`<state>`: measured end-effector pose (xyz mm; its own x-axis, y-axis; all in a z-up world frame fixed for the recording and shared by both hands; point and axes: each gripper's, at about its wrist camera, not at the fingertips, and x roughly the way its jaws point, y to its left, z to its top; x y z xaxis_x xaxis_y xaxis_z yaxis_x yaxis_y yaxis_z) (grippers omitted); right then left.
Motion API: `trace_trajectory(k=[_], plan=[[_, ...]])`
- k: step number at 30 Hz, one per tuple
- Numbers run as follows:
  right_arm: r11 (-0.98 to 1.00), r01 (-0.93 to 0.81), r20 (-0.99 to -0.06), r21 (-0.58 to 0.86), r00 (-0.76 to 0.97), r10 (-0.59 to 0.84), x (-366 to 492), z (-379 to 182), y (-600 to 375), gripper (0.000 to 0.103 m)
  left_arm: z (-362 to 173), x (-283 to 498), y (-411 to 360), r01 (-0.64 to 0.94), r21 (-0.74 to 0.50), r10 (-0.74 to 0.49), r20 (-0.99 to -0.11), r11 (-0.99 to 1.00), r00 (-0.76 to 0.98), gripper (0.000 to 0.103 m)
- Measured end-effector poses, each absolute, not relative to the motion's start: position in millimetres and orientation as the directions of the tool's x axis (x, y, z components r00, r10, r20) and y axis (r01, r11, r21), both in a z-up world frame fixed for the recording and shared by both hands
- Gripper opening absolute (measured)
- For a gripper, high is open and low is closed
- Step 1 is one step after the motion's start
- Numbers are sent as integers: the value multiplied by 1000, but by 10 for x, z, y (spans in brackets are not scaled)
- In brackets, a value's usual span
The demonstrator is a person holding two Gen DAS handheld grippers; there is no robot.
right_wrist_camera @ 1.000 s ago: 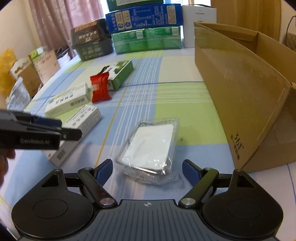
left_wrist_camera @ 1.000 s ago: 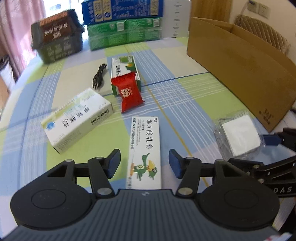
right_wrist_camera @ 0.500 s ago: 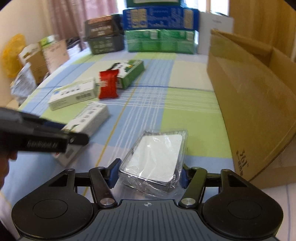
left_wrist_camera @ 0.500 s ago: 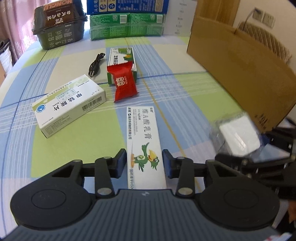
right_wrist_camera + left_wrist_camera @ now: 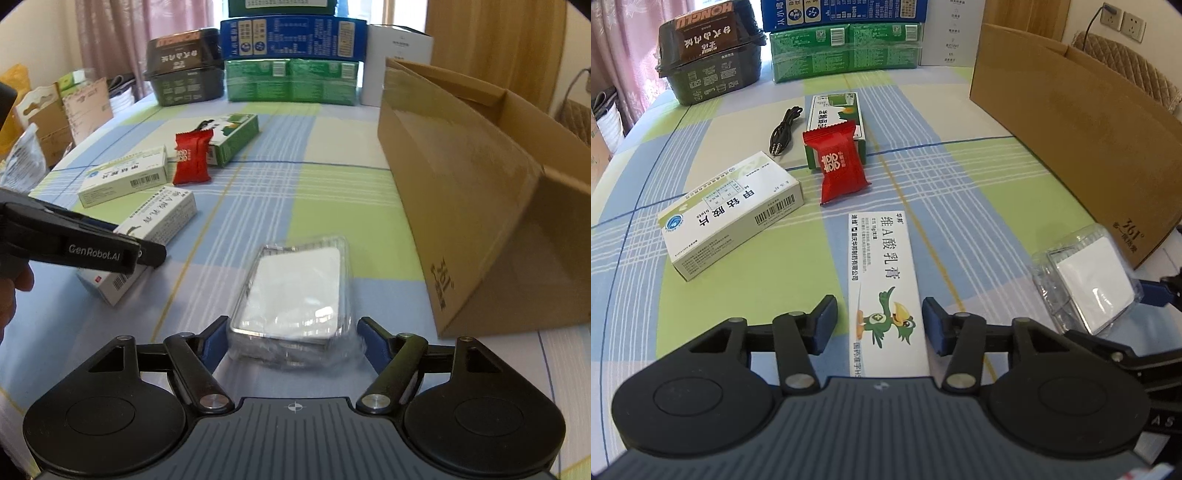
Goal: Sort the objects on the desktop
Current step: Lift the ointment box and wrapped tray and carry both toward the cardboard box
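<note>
A long white ointment box [image 5: 886, 266] with a green bird lies on the checked tablecloth between the fingers of my left gripper [image 5: 879, 325]. Its jaws are opening, and a narrow gap shows on each side of the box. A clear plastic packet [image 5: 295, 291] with a white pad inside lies between the fingers of my right gripper [image 5: 293, 339]. These jaws are opening too, and the pads stand just off the wrap. The left gripper's fingertips [image 5: 155, 254] show over the ointment box [image 5: 159, 218] in the right wrist view. The packet [image 5: 1089, 288] sits at the right of the left wrist view.
A red candy packet [image 5: 840, 162], a white-green medicine box [image 5: 733, 214], a green box [image 5: 834, 122] and a black cable [image 5: 783, 129] lie further back. An open cardboard box [image 5: 461, 184] stands at the right. A dark tub [image 5: 709, 55] and stacked packs [image 5: 846, 48] line the far edge.
Both pairs of jaws narrowed around their items half a second ago and have spread apart again. The ointment box and the clear packet lie about where they were.
</note>
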<state>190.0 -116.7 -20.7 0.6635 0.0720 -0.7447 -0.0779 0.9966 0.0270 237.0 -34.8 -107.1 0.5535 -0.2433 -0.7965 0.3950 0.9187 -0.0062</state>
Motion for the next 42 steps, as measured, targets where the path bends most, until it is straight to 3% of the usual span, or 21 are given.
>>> trace_trajectory(k=[5,9,12,16,18,21,33,42], plan=[[998,-40,-732,47,679,61,1904,-232,-1154,72,-1062,2358,-412,388,5,-231,-795,922,560,33],[999,-48,-724,24,688,50,1909,-245,-1133,70,-1061,2349,-460,379,8,-225,-794,925,565,33],[998,-56,-717,11,695,47,1902,-237,-1141,57,-1069,2344,-463,382,8,-229,-788,924,571,34],[997,-69,-717,14,695,59,1897,-232,-1141,52,-1080,2353,-433,376,9,-226,-785,927,576,42],[997,-77,-715,14,696,63,1897,-236,-1141,52,-1082,2357,-425,380,8,-230,-785,925,576,43],[997,-73,-713,29,698,72,1901,-230,-1165,52,-1071,2360,-427,392,0,-243,-786,920,569,33],[996,-82,-688,37,720,85,1893,-55,-1186,52,-911,2287,-379,414,-19,-271,-783,910,561,33],[994,-100,-639,35,762,99,1752,344,-1250,52,-431,2058,-469,404,-18,-284,-739,915,611,33]])
